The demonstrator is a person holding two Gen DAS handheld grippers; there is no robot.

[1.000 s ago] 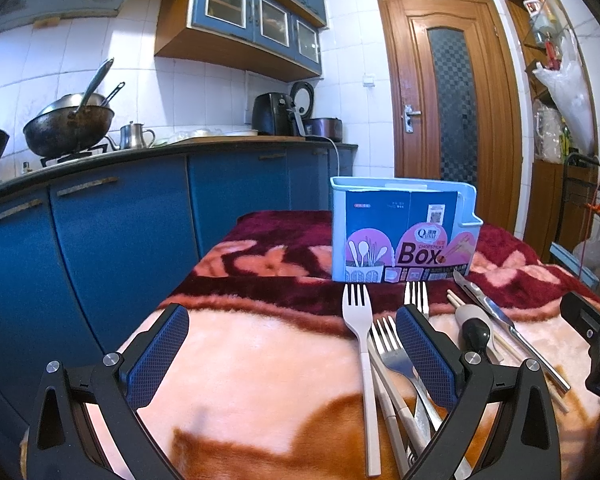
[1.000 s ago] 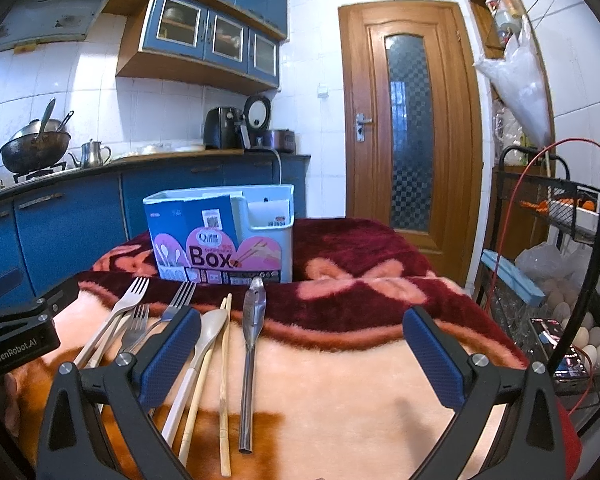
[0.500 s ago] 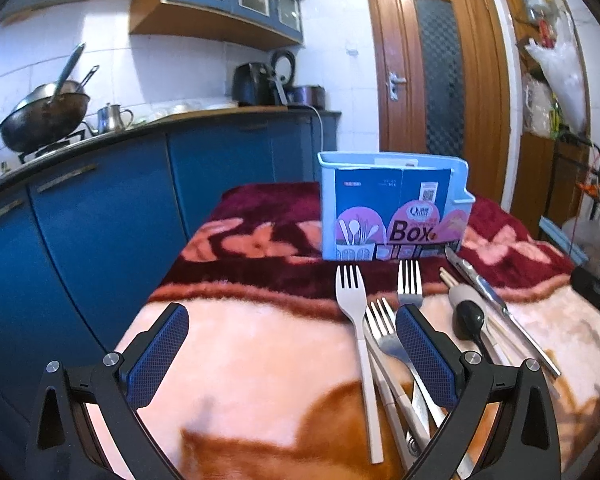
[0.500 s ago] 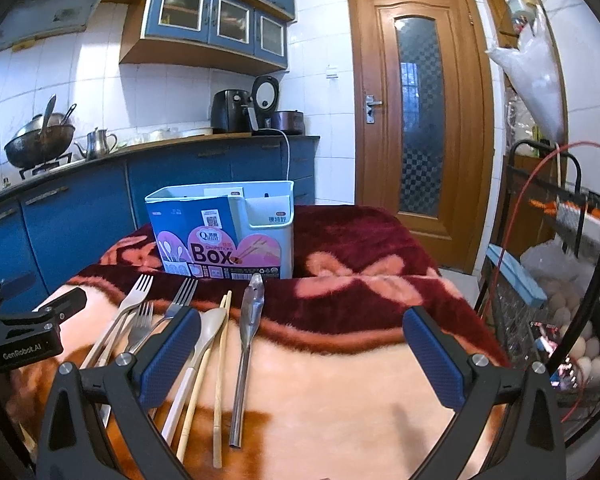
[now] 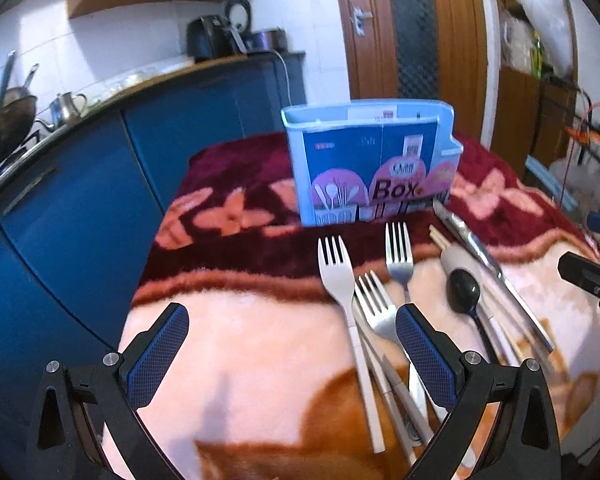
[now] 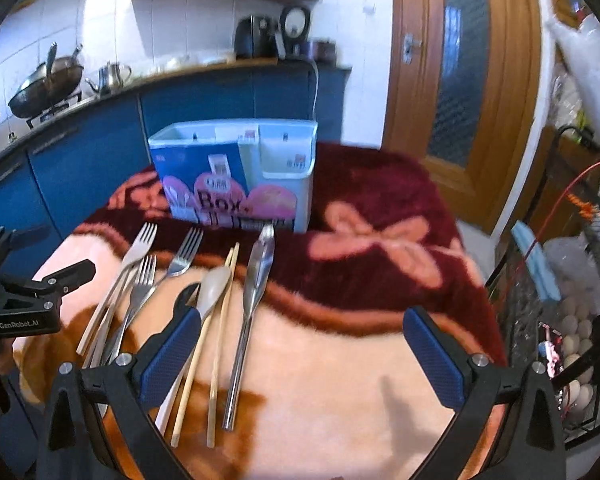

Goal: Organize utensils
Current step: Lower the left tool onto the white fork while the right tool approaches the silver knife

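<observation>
A light-blue utensil box [image 5: 370, 168] stands on the blanket-covered table; it also shows in the right wrist view [image 6: 236, 180]. In front of it lie a white fork [image 5: 342, 292], two steel forks [image 5: 398, 258], a black spoon [image 5: 464, 290], chopsticks [image 6: 224, 320], a pale spoon [image 6: 214, 288] and a steel knife [image 6: 256, 280]. My left gripper [image 5: 292, 354] is open and empty above the blanket, left of the forks. My right gripper [image 6: 300, 360] is open and empty, its left finger over the spoon handles.
Blue kitchen cabinets [image 5: 80, 200] run along the left with a wok [image 6: 46, 82] and kettle on the counter. A wooden door [image 6: 460, 80] is behind. A wire rack with eggs [image 6: 572, 340] stands right of the table edge.
Both grippers have risen and tilted down toward the table, so the utensils and box sit more centrally in view. Both stay open and empty.
</observation>
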